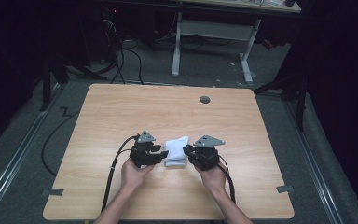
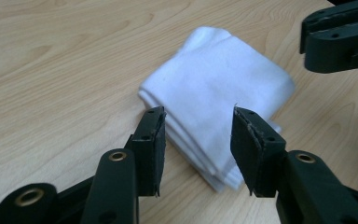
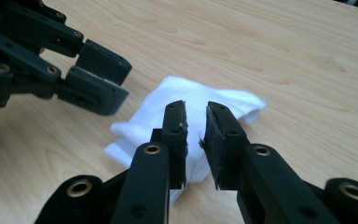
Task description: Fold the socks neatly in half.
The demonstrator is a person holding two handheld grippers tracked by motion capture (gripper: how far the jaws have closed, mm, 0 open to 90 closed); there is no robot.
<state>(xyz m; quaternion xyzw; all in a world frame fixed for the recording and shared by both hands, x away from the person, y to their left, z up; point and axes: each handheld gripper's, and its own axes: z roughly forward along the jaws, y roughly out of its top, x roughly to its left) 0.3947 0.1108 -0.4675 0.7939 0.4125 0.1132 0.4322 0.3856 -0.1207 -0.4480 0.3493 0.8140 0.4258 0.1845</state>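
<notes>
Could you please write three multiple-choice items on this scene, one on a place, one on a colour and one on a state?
1. Where does the folded cloth lie on the wooden table?
A. Between the two hand-held grippers
B. By the far edge
C. Over the round hole

2. What colour is the cloth?
A. Blue
B. White
C. Red

3. How do the left hand-held gripper's jaws stand?
A. Clamped on the cloth
B. Pressed shut, empty
C. Apart, gripping nothing

Answers:
1. A: the high view shows it between the left hand-held gripper and the right hand-held gripper.
2. B: it shows white in all three views.
3. C: the left gripper view shows a clear gap, cloth beyond.
</notes>
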